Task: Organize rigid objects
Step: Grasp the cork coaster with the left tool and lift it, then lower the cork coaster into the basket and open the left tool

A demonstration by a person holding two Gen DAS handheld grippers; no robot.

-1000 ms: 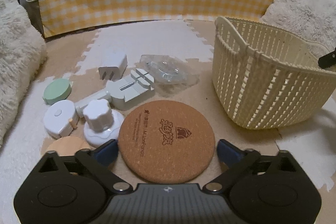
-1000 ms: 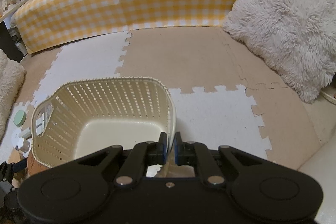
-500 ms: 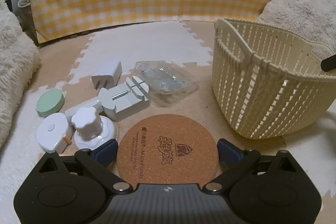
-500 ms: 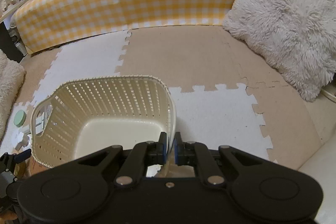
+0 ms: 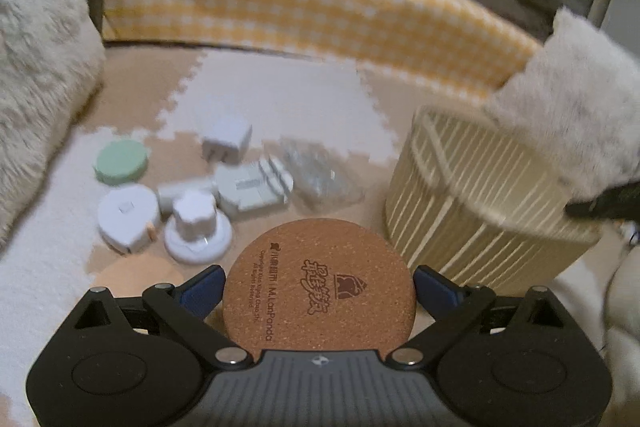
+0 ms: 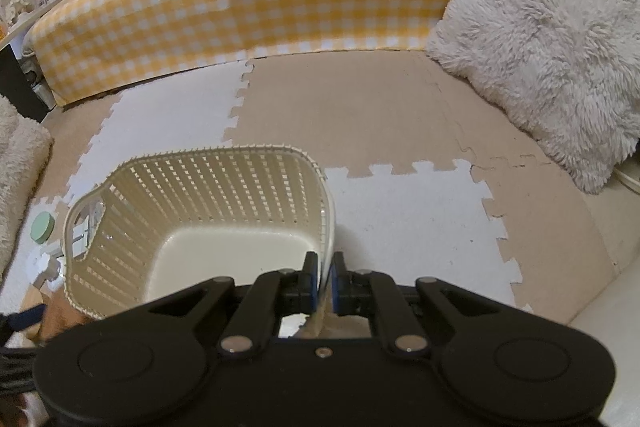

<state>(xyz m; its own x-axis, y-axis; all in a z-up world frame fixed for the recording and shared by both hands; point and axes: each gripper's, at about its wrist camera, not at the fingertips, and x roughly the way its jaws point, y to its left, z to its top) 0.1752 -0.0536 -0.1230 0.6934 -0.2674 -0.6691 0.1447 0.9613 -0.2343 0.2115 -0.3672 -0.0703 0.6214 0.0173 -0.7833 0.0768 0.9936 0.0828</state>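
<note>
My left gripper (image 5: pixel 318 287) is shut on a round cork coaster (image 5: pixel 318 283) and holds it lifted above the mat. Left of it lie a white knob (image 5: pixel 198 231), a white round tape measure (image 5: pixel 126 217), a green disc (image 5: pixel 121 161), a white plug adapter (image 5: pixel 226 139), a pale tool (image 5: pixel 252 189) and a clear packet (image 5: pixel 320 177). The cream basket (image 5: pixel 480 203) stands to the right. My right gripper (image 6: pixel 325 267) is shut on the basket's near rim (image 6: pixel 326 227); the basket is empty inside.
A yellow checked bumper (image 6: pixel 248 15) runs along the back. Fluffy white cushions sit at the right (image 6: pixel 552 27) and the left (image 5: pixel 36 43). The floor is foam puzzle mat (image 6: pixel 400 211). A tan disc (image 5: pixel 136 273) lies by the left finger.
My left gripper has closed on the cork coaster and lifted it, tilting and swinging the view. The right gripper still holds the basket rim, unmoved.
</note>
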